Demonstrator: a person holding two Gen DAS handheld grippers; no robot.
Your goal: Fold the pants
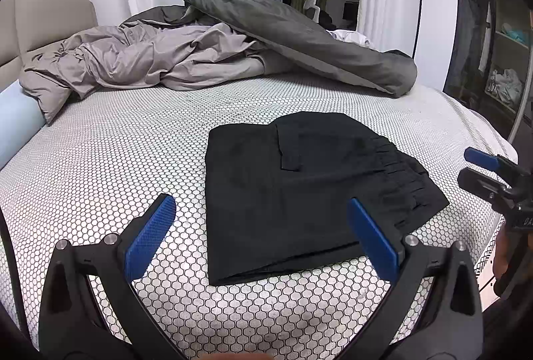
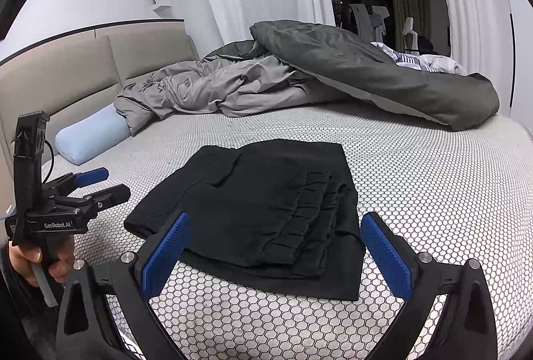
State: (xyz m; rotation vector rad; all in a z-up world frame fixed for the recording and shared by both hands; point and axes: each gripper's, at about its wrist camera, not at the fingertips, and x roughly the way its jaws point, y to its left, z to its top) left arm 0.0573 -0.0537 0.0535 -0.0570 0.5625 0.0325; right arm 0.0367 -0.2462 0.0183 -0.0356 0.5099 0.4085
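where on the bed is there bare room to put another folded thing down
Widest bare patch: the honeycomb sheet between the folded black pants and the blue bolster pillow. A band also lies free between the pants and the rumpled grey duvet. The far side is crowded with duvet and dark comforter.

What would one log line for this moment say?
pants: folded, flat on bed | left tool: open, empty | right tool: open, empty | duvet: bunched behind

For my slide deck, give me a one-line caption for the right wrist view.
Open right gripper hovers before folded black pants on the honeycomb-patterned bed, left gripper alongside.
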